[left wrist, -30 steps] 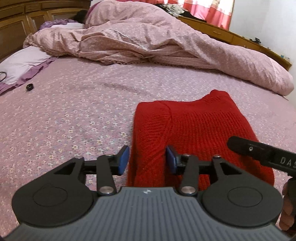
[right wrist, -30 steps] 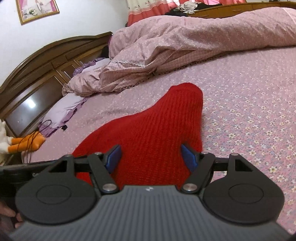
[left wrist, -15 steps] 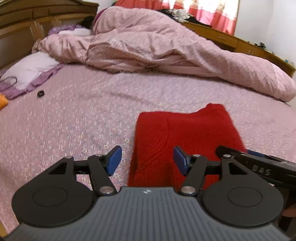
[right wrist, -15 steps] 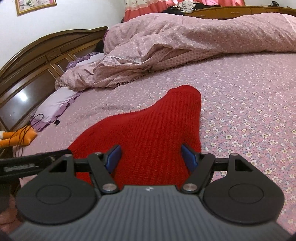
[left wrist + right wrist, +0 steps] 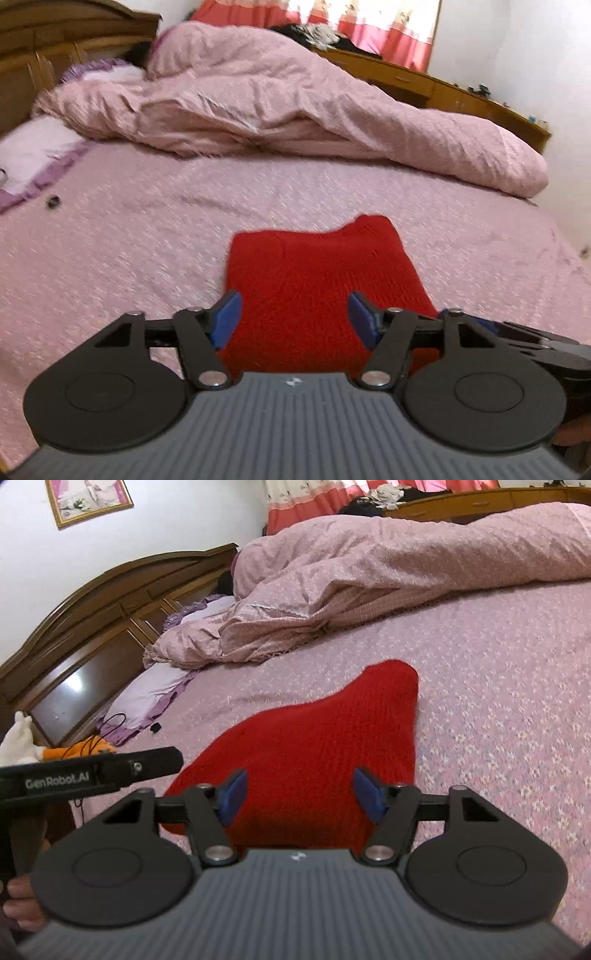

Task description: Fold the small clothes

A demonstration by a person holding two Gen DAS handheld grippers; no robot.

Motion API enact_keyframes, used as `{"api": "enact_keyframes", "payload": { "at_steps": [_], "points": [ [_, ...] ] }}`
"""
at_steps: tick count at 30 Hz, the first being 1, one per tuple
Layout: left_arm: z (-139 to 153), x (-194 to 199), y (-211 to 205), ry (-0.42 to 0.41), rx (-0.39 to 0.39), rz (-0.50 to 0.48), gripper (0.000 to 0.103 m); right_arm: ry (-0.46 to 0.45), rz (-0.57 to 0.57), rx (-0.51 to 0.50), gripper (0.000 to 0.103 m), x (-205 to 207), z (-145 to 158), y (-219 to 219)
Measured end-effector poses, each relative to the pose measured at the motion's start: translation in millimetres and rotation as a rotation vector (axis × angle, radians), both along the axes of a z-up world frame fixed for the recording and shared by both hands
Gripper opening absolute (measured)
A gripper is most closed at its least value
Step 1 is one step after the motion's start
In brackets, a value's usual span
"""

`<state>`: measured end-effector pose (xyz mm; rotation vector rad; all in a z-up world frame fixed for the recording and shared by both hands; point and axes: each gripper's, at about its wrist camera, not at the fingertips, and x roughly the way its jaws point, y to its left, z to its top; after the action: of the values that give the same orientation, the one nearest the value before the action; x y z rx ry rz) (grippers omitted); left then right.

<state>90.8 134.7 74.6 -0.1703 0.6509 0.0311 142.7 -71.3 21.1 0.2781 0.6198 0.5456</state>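
Left wrist view: the sweater [image 5: 317, 280] lies folded flat on the bed [image 5: 147, 240], at 12 o'clock of the left gripper [image 5: 293, 314]. Both grippers, jaws just narrowing, hold nothing; the right gripper [image 5: 299, 790] hovers likewise, apparently released after a fold. Duvet [image 5: 295, 110] lies beyond; nothing obstructs.

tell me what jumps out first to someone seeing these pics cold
The bright red knitted garment grabs the eye first, lying folded flat on the pink flowered bedsheet straight ahead of both grippers. Next comes the big rumpled pink quilt heaped along the far side of the bed, running from the dark wooden headboard toward the red curtains. In the foreground, the left gripper and right gripper have open jaws with blue pads, gripping nothing.
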Motion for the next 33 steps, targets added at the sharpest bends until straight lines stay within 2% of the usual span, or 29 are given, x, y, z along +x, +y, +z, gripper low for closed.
{"api": "enact_keyframes", "payload": {
  "at_steps": [3, 6, 8, 10, 17, 20, 22, 23, 27, 28, 33],
  "points": [
    [-19, 9, 0, 0.063, -0.015, -0.005, 0.057, 0.003, 0.005, -0.015, 0.059, 1, -4, 1],
    [-42, 15, 4, 0.13, -0.017, 0.024, 0.056, 0.03, 0.019, -0.006, 0.058, 1, -9, 1],
    [-56, 17, 10, 0.16, -0.053, 0.042, 0.056, 0.044, 0.037, -0.011, 0.057, 0, -15, 4],
    [-63, 16, 15, 0.156, -0.084, 0.051, 0.057, 0.046, 0.05, -0.026, 0.056, -3, -20, 6],
    [-68, 15, 16, 0.13, -0.084, 0.053, 0.059, 0.034, 0.049, -0.05, 0.056, -3, -23, 11],
    [-67, 12, 16, 0.111, -0.081, 0.066, 0.069, 0.025, 0.052, -0.058, 0.057, -5, -21, 11],
    [-67, 14, 16, 0.125, -0.057, 0.109, 0.094, 0.022, 0.047, -0.056, 0.057, -5, -20, 10],
    [-68, 14, 19, 0.124, -0.072, 0.137, 0.097, 0.02, 0.043, -0.055, 0.057, -5, -19, 10],
    [-75, 18, 42, 0.209, -0.247, 0.167, 0.098, 0.004, 0.025, -0.042, 0.061, -7, -16, 5],
    [-74, 17, 45, 0.209, -0.257, 0.174, 0.098, 0.008, 0.027, -0.031, 0.062, -7, -16, 4],
    [-52, 12, 43, 0.14, -0.133, 0.17, 0.098, 0.003, 0.013, 0.024, 0.07, -6, -11, -5]
  ]
}}
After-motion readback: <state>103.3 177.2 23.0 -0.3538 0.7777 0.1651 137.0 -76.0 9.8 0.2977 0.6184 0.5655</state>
